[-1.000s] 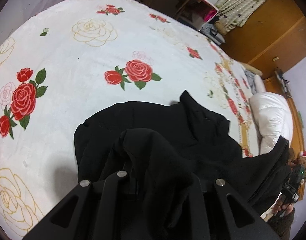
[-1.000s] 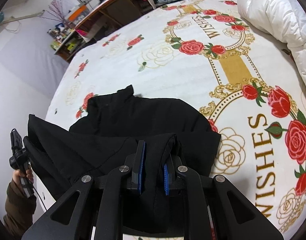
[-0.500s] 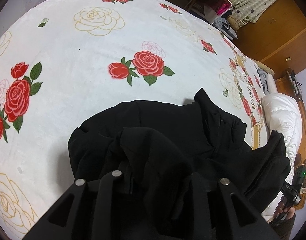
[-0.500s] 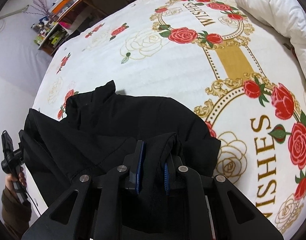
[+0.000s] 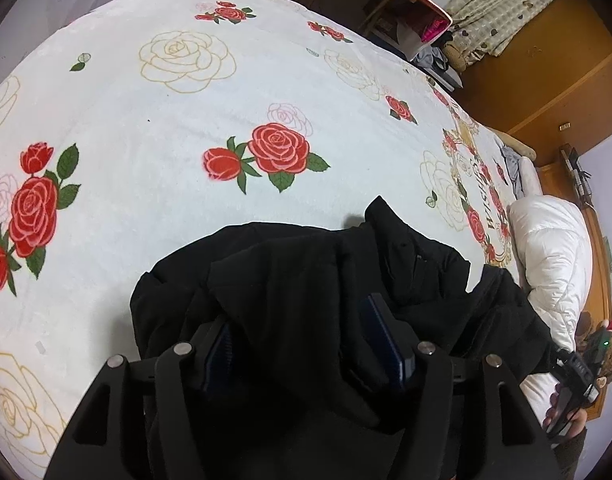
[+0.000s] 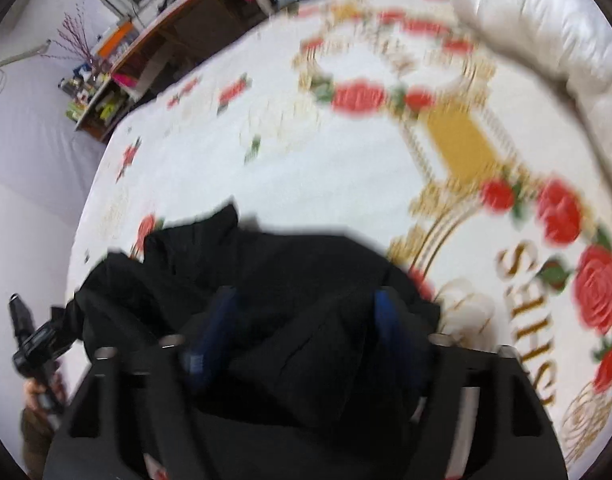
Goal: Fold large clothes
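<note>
A large black garment lies bunched on a white bed cover printed with red roses. My left gripper is open, its blue pads spread wide, with black cloth draped between and over the fingers. In the right wrist view, which is blurred by motion, the same black garment lies under my right gripper, which is also open with its blue pads far apart and cloth heaped between them. The other hand-held gripper shows at the right edge of the left view and the left edge of the right view.
A white puffy duvet lies along the bed's right side and also shows in the right wrist view. A desk and shelves with clutter stand past the far end of the bed. A wooden wardrobe stands at the back right.
Both grippers have opened: each was shut on the black cloth and now its pads stand wide apart. The right gripper is moving, blurring its view.
</note>
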A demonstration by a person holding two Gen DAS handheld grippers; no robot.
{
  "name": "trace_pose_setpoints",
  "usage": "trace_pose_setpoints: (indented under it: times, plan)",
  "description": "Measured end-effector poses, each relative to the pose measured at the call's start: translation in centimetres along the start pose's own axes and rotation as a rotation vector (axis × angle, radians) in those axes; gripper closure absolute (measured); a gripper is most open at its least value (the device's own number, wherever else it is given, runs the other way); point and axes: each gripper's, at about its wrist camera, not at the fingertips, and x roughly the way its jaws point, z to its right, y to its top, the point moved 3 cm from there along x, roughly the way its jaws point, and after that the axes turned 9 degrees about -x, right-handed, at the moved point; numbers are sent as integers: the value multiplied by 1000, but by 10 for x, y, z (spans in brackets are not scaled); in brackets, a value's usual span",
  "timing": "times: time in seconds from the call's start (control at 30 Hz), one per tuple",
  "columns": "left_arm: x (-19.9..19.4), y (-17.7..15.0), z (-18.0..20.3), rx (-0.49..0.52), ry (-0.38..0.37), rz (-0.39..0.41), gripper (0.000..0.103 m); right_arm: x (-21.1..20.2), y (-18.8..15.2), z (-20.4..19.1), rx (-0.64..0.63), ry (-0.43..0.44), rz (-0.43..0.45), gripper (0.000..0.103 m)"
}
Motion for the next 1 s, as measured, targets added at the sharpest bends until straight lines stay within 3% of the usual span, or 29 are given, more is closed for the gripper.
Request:
trace_pose_setpoints:
  times: [0.17, 0.3, 0.4, 0.5, 0.57, 0.7, 0.83, 1.0]
  plan:
    - [-12, 4, 6, 1, -21, 43, 32, -18, 10, -12, -76, -54, 41, 27]
    - [-24, 9, 10, 15, -6, 91, 30, -34, 12, -16, -92, -99, 126, 27]
    - [-41, 10, 20, 96, 30, 177, 29, -42, 12, -19, -128, -133, 166, 27]
    - [-58, 13, 22, 91, 44, 242, 29, -46, 8, -26, -177, -166, 180, 27]
    - [-63, 10, 30, 130, -5, 232, 29, -48, 3, -32, -216, -172, 187, 27]
    - [-60, -14, 54, 263, 25, 210, 28, -45, -11, -49, -325, -190, 188, 27]
    - [-28, -54, 74, 378, 11, 97, 28, -21, -34, -69, -437, -185, 122, 27]
    - [32, -81, 77, 477, 139, -5, 28, 40, -53, -73, -540, -296, -9, 27]
